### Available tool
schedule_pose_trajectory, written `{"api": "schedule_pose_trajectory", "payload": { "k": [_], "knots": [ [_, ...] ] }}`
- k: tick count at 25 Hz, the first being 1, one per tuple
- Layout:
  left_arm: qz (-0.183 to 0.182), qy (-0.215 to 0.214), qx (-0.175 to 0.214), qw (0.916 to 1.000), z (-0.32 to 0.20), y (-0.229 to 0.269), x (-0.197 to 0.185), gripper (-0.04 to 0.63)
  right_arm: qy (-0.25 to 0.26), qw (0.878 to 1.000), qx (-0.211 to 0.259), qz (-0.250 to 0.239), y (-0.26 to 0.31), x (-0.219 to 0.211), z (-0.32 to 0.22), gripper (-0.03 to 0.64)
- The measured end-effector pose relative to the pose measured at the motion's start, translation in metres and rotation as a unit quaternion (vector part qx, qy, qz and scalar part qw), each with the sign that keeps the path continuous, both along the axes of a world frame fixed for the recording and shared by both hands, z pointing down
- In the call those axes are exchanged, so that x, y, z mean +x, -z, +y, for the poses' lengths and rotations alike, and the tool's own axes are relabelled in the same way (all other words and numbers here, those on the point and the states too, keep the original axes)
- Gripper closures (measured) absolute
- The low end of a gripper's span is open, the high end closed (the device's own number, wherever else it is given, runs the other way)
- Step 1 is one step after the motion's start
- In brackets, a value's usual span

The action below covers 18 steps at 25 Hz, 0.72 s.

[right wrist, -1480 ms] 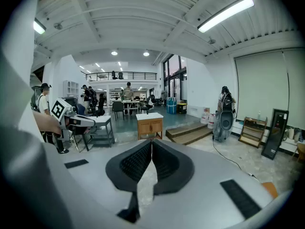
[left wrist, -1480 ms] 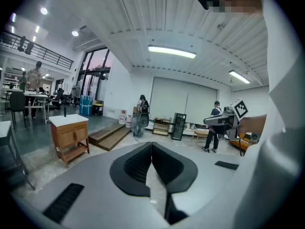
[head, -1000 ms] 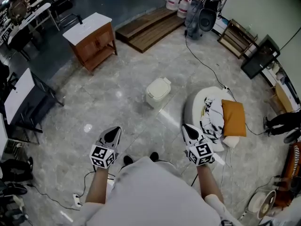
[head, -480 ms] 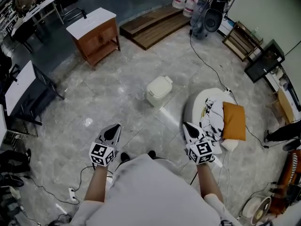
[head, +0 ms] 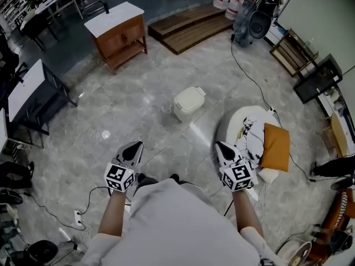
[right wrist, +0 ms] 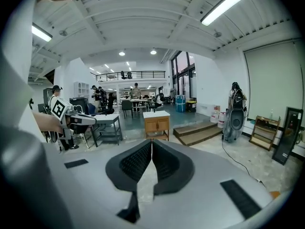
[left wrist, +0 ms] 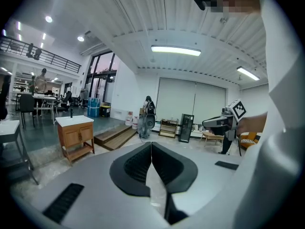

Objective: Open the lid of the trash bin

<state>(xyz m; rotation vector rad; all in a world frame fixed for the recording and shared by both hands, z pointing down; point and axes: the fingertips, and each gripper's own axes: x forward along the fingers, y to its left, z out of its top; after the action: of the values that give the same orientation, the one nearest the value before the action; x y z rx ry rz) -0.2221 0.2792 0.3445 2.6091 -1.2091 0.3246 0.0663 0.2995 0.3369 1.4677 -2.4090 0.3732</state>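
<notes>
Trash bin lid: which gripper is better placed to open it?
Right, marginally. The trash bin stands closed on the floor ahead, slightly nearer the right gripper than the left gripper. Both are shut, empty and well short of it.

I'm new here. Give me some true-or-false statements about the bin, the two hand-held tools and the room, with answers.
The small cream plastic trash bin has its lid shut. True.
The left tool grips the bin's lid. False: the left tool hangs short of the bin, jaws together on nothing.
The right tool has its jaws together. True.
The orange cushion lies on the white-topped wooden cabinet. False: the orange cushion lies on the round white seat right of the bin.
</notes>
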Motion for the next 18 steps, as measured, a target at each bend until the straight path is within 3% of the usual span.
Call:
{"api": "schedule_pose_trajectory", "payload": {
  "k": [18],
  "knots": [
    [-0.001, 0.021, -0.017, 0.9996, 0.005, -0.011, 0.018, 0.577, 0.035, 0.999, -0.014, -0.011, -0.017, 0.007, -0.016, 0.586]
  ]
}}
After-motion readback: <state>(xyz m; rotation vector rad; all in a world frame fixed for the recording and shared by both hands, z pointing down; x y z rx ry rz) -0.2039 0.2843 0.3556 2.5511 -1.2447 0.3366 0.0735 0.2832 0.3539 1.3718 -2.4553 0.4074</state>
